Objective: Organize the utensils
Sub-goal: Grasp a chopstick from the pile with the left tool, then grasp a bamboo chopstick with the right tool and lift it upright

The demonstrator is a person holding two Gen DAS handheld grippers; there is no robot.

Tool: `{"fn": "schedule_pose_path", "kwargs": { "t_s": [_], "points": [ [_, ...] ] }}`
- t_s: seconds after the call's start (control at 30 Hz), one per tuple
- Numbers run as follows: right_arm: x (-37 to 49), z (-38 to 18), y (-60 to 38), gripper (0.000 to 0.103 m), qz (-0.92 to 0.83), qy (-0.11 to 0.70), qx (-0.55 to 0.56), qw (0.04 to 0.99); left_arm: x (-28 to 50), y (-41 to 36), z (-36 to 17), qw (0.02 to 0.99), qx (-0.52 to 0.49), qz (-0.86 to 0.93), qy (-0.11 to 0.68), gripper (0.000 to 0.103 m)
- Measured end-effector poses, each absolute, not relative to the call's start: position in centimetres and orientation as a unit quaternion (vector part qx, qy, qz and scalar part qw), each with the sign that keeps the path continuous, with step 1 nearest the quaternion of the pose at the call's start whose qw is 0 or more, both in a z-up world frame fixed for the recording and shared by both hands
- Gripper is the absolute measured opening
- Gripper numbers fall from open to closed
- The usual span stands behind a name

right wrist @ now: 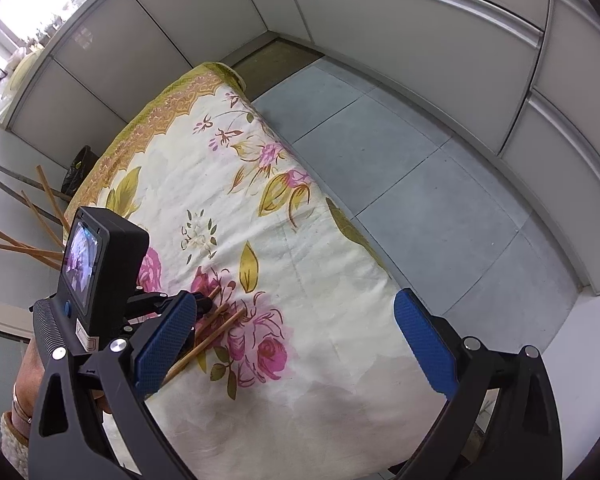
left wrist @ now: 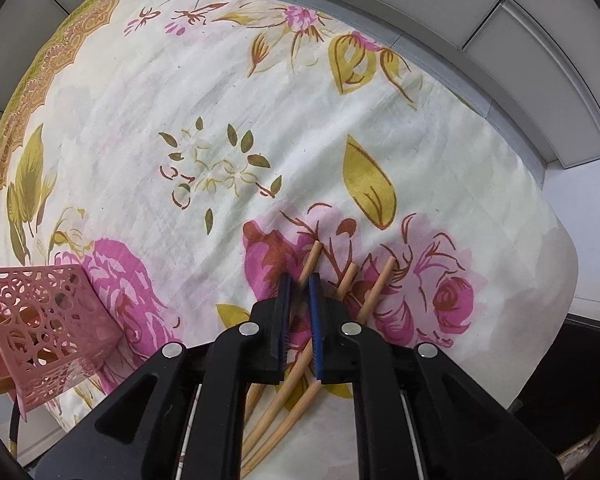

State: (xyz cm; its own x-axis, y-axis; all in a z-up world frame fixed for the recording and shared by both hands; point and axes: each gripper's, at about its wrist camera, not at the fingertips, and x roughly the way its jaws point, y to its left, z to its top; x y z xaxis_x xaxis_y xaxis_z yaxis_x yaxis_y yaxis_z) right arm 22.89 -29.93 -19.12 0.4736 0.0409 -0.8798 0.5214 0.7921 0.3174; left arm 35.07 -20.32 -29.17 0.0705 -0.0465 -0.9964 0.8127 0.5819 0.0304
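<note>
A plain office-like room is showing here: grey partition panels (right wrist: 400, 36) are lining the walls across the upper frame, grey floor tiles (right wrist: 384, 168) are spreading right, and a flowered cloth (right wrist: 308, 360) is covering the table at centre.

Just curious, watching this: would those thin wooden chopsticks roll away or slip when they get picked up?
The chopsticks look round and smooth, so they would probably roll if nudged. They seem stiff and light. The left gripper pinches one near its end, so it may pivot.
</note>
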Motion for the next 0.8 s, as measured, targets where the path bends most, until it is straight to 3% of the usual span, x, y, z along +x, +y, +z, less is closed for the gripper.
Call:
{"fn": "schedule_pose_path", "kwargs": {
  "t_s": [0.3,0.53,0.63,0.7,0.8],
  "points": [
    [23.3,-20.1,-29.5,0.096,-0.127,0.507,0.312,0.793,34.5,-20.9,-29.2,0.688,0.304,-0.324,0.574,0.006],
    [25.1,-22.9,-27.0,0.095,-0.067,0.543,0.358,0.757,32.4,-16.0,-24.0,0.752,0.215,-0.33,0.529,0.004],
    [25.9,-24.1,-25.2,0.082,-0.065,0.564,0.353,0.744,30.6,-13.8,-21.3,0.777,0.191,-0.331,0.5,0.004],
    [26.1,-25.1,-24.2,0.067,-0.072,0.582,0.349,0.731,29.5,-12.5,-19.7,0.793,0.177,-0.331,0.48,0.004],
    [26.6,-26.4,-22.9,0.052,-0.081,0.601,0.352,0.713,27.7,-10.9,-17.8,0.813,0.16,-0.334,0.45,0.004]
  ]
}}
